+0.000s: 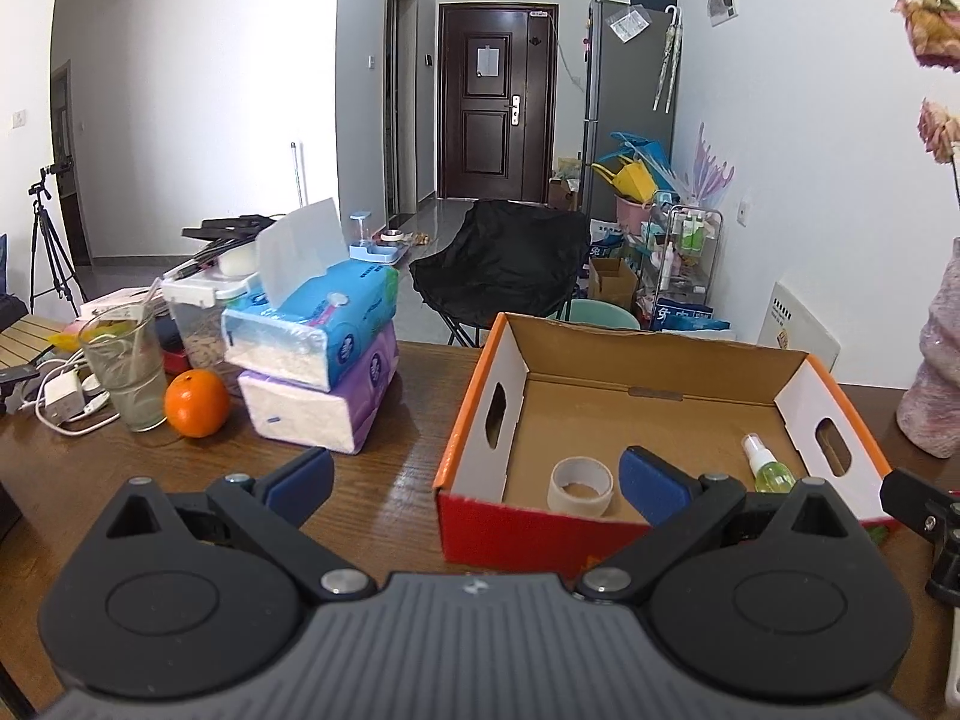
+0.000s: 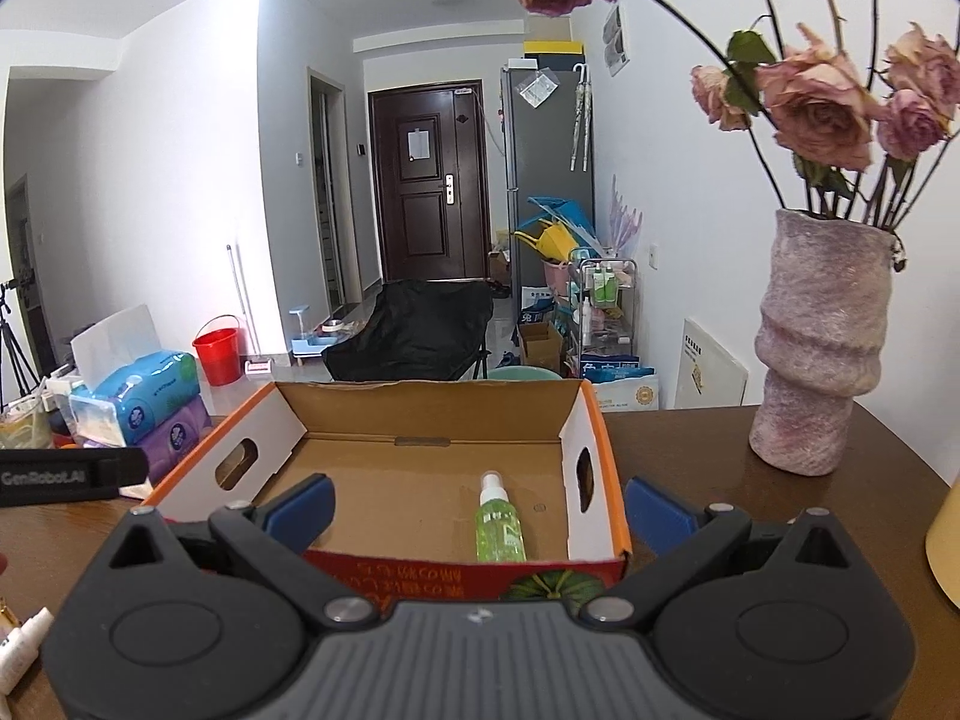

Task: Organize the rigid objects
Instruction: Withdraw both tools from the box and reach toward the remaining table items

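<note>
An open cardboard box (image 1: 474,414) with orange rims and a red front stands on the wooden table. A roll of tape (image 1: 580,486) stands inside it near the front, and a green spray bottle (image 1: 771,468) lies to its right. My left gripper (image 1: 477,483) is open over the box's front left corner, holding nothing. In the right wrist view the same box (image 2: 591,420) holds the spray bottle (image 2: 499,525) near its right wall. My right gripper (image 2: 480,507) is open, straddling the box's front right part, empty. The tape is hidden in this view.
Two stacked tissue packs (image 1: 324,360), an orange (image 1: 197,403), a glass (image 1: 126,369) and cables sit left of the box. A pink vase of dried roses (image 2: 816,336) stands at the right. A small white bottle (image 2: 24,639) lies at the near left.
</note>
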A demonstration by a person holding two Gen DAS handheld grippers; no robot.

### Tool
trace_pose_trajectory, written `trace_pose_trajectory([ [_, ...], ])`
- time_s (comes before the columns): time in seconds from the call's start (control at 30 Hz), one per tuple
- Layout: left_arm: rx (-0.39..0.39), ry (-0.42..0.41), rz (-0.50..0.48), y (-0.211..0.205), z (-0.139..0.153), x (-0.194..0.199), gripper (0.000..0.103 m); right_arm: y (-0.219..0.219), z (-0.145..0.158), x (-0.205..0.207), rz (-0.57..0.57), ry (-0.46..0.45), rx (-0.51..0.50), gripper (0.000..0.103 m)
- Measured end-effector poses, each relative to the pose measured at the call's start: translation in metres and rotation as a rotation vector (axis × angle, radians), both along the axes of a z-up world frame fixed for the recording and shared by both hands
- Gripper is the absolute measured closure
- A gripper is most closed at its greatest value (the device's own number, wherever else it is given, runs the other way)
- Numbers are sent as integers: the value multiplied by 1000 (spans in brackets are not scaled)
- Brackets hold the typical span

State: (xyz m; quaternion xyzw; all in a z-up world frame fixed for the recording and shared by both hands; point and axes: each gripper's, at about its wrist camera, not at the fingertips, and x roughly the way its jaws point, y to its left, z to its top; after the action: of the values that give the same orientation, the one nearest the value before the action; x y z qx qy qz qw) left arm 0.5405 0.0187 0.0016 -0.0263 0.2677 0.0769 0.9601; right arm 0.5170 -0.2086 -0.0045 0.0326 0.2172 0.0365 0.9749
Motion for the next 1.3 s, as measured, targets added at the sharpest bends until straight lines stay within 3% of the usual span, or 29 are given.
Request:
trace_pose_trajectory([
  [1.3,-7,41,-6,33,9,-158,0,7,12,-149,-6,-1,-18,0],
])
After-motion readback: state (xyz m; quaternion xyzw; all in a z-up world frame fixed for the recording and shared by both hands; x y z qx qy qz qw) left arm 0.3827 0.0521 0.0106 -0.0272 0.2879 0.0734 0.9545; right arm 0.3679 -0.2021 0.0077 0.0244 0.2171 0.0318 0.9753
